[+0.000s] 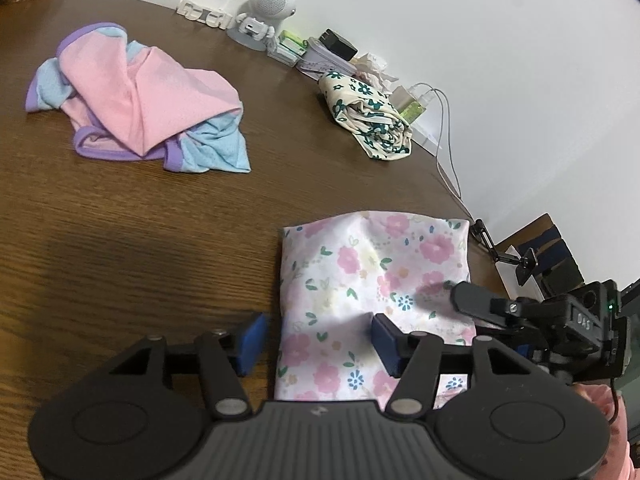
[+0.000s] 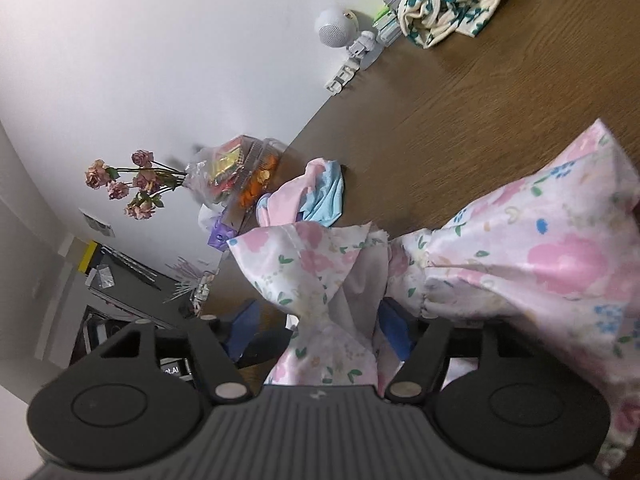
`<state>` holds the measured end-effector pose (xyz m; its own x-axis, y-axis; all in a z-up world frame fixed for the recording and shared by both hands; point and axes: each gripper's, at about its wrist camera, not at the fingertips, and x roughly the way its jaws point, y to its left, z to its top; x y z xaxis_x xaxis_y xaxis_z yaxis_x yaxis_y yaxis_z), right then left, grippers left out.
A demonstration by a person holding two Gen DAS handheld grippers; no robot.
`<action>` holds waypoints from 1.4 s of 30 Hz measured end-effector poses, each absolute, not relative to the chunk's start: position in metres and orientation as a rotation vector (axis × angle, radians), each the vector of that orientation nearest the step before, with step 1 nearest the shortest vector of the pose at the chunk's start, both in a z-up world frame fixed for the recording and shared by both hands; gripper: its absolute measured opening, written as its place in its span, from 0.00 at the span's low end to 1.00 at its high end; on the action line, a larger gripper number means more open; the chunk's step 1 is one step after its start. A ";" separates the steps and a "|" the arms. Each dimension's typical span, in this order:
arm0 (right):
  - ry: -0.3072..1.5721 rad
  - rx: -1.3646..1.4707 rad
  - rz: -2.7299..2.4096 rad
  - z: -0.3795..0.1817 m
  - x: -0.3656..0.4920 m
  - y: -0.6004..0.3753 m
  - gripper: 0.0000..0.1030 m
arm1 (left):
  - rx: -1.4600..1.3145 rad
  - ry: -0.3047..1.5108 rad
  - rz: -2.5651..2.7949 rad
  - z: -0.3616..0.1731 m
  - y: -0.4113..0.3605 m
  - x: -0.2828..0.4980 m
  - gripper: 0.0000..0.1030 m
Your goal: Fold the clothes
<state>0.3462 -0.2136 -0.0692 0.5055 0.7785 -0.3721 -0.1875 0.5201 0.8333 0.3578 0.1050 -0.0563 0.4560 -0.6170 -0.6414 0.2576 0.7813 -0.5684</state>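
Observation:
A folded pink floral garment (image 1: 376, 280) lies on the brown table (image 1: 120, 240) near its right edge. My left gripper (image 1: 320, 340) is open and straddles the garment's left edge, one blue pad on the fabric and the other over bare wood. From the right, a black finger (image 1: 472, 298) of my right gripper rests over the cloth. In the right wrist view my right gripper (image 2: 320, 330) is open, and a bunched corner of the floral garment (image 2: 520, 256) hangs loosely between its pads.
A crumpled pink, blue and purple garment (image 1: 140, 100) lies at the far left. A cream garment with green flowers (image 1: 372, 120) sits by the wall beside a white speaker figure (image 1: 268, 8), chargers and cables (image 1: 446, 140). A snack bag (image 2: 236, 172) and dried roses (image 2: 124, 184) stand further along.

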 end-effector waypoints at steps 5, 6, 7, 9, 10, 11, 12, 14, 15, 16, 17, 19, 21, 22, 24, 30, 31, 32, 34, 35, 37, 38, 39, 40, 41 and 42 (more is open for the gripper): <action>0.822 0.741 0.679 -0.050 0.342 -0.216 0.72 | -0.427 0.932 -0.569 -0.052 0.100 0.355 0.56; 0.827 0.712 0.685 -0.046 0.343 -0.214 0.72 | -0.425 0.928 -0.570 -0.051 0.099 0.354 0.56; 0.830 0.681 0.689 -0.041 0.345 -0.213 0.72 | -0.423 0.926 -0.571 -0.051 0.099 0.354 0.57; 0.839 0.600 0.697 -0.030 0.348 -0.208 0.72 | -0.421 0.925 -0.573 -0.051 0.099 0.353 0.57; 0.844 0.556 0.701 -0.024 0.350 -0.206 0.72 | -0.421 0.928 -0.574 -0.051 0.099 0.354 0.57; 0.856 0.507 0.707 -0.020 0.352 -0.201 0.72 | -0.422 0.932 -0.573 -0.051 0.099 0.354 0.57; 0.877 0.452 0.717 -0.016 0.354 -0.195 0.72 | -0.422 0.937 -0.573 -0.051 0.100 0.354 0.57; 0.918 0.333 0.727 -0.012 0.357 -0.178 0.72 | -0.419 0.937 -0.575 -0.051 0.101 0.354 0.57; 0.934 0.294 0.729 -0.014 0.357 -0.170 0.72 | -0.417 0.936 -0.577 -0.051 0.102 0.354 0.57; 0.946 0.273 0.730 -0.017 0.357 -0.165 0.72 | -0.416 0.937 -0.577 -0.051 0.104 0.354 0.57; 0.954 0.267 0.729 -0.019 0.357 -0.162 0.72 | -0.416 0.940 -0.574 -0.052 0.105 0.353 0.57; 0.956 0.291 0.726 -0.024 0.356 -0.162 0.72 | -0.415 0.948 -0.568 -0.054 0.108 0.353 0.57; 0.940 0.337 0.713 -0.025 0.353 -0.170 0.72 | -0.414 0.954 -0.561 -0.056 0.110 0.354 0.57; 0.930 0.362 0.705 -0.025 0.352 -0.176 0.72 | -0.415 0.956 -0.559 -0.057 0.110 0.354 0.57; 0.906 0.394 0.683 -0.024 0.350 -0.186 0.72 | -0.417 0.954 -0.559 -0.057 0.109 0.354 0.57; 0.863 0.407 0.650 -0.024 0.352 -0.207 0.72 | -0.410 0.946 -0.564 -0.053 0.104 0.351 0.57; 0.858 0.404 0.655 -0.024 0.353 -0.207 0.72 | -0.407 0.946 -0.563 -0.053 0.103 0.351 0.57; 0.853 0.402 0.661 -0.024 0.354 -0.207 0.71 | -0.403 0.944 -0.565 -0.052 0.102 0.350 0.57; 0.864 0.398 0.681 -0.028 0.358 -0.200 0.71 | -0.401 0.940 -0.566 -0.051 0.102 0.348 0.57; 0.872 0.390 0.693 -0.031 0.360 -0.194 0.71 | -0.402 0.938 -0.564 -0.050 0.102 0.347 0.57; 0.876 0.348 0.722 -0.034 0.364 -0.184 0.71 | -0.404 0.933 -0.560 -0.050 0.104 0.346 0.57; 0.874 0.324 0.731 -0.033 0.365 -0.180 0.71 | -0.405 0.934 -0.554 -0.050 0.105 0.346 0.57; 0.869 0.301 0.734 -0.032 0.365 -0.178 0.71 | -0.405 0.936 -0.551 -0.050 0.106 0.346 0.57; 0.865 0.289 0.735 -0.031 0.365 -0.177 0.71 | -0.404 0.939 -0.549 -0.051 0.106 0.346 0.57; 0.864 0.289 0.734 -0.031 0.365 -0.177 0.72 | -0.404 0.944 -0.549 -0.053 0.107 0.347 0.57; 0.864 0.294 0.731 -0.030 0.365 -0.178 0.72 | -0.404 0.950 -0.549 -0.054 0.107 0.348 0.57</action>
<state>0.3646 -0.1784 -0.0304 0.4288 0.6886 -0.5847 -0.4624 0.7234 0.5127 0.3482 0.1070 -0.0543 0.4636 -0.6031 -0.6491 0.2613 0.7930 -0.5503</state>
